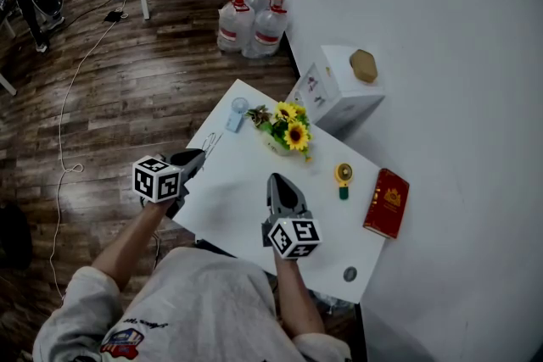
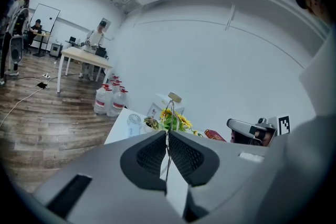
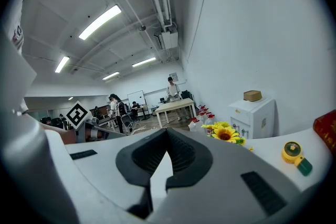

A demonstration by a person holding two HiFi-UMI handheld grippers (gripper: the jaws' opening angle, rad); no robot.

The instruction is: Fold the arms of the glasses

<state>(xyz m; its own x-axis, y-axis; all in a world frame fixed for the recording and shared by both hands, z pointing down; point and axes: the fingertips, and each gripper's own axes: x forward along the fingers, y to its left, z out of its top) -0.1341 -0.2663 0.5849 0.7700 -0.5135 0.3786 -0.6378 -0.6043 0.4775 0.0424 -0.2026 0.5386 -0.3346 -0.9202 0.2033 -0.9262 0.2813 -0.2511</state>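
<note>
The left claw (image 1: 196, 156) sits at the middle of the tabletop's (image 1: 229, 208) left edge. Its jaws are pressed together on the thin wire frame of the glasses (image 1: 209, 142). In the left gripper view the wire (image 2: 169, 113) rises straight up out of the closed pads of the claw (image 2: 168, 136). Whether the glasses rest on the tabletop or are lifted off it cannot be told.

The right claw (image 1: 279, 181) is over the middle of the tabletop, well apart from the glasses. Its own view shows the jaws (image 3: 167, 138) closed against each other with nothing between them.

Toward the far edge stands a bunch of sunflowers (image 1: 289, 130), with a small pale-blue fan (image 1: 237, 113) lying just beside it near the far corner. A yellow round gadget (image 1: 343, 176) and a red book (image 1: 387, 202) lie by the right edge.
</note>
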